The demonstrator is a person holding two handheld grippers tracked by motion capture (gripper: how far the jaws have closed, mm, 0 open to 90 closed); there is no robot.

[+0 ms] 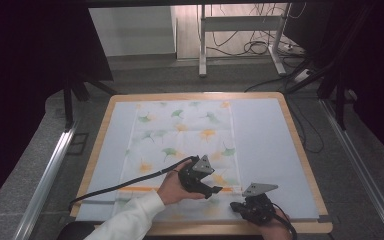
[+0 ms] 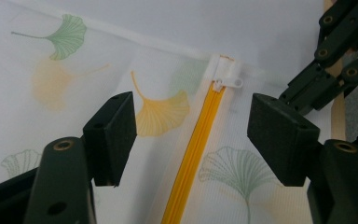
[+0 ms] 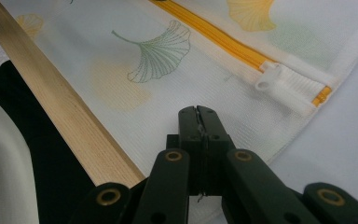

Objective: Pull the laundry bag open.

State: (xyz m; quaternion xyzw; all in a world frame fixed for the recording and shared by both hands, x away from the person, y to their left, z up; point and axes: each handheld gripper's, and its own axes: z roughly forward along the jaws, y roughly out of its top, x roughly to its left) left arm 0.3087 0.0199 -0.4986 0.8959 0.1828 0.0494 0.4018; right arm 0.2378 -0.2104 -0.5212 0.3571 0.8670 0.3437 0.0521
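A white mesh bag [image 1: 180, 135] printed with green and orange ginkgo leaves lies flat on the pale blue mat [image 1: 265, 140]. Its orange zipper [image 2: 193, 154] runs along the near end and stops at a white pull [image 2: 227, 83] by the bag's right corner. My left gripper [image 2: 196, 126] hovers open over the zipper, one jaw on each side of it, a little short of the pull. My right gripper [image 3: 198, 114] is shut, its tips down on the bag's cloth near that corner, with the pull [image 3: 268, 77] just beyond. Whether cloth is pinched between them I cannot tell.
The mat covers a wooden table whose near edge [image 3: 65, 107] runs close beside my right gripper. A white sleeve [image 1: 130, 220] reaches in from the bottom. Metal rails, a desk frame and cables lie on the floor beyond the table.
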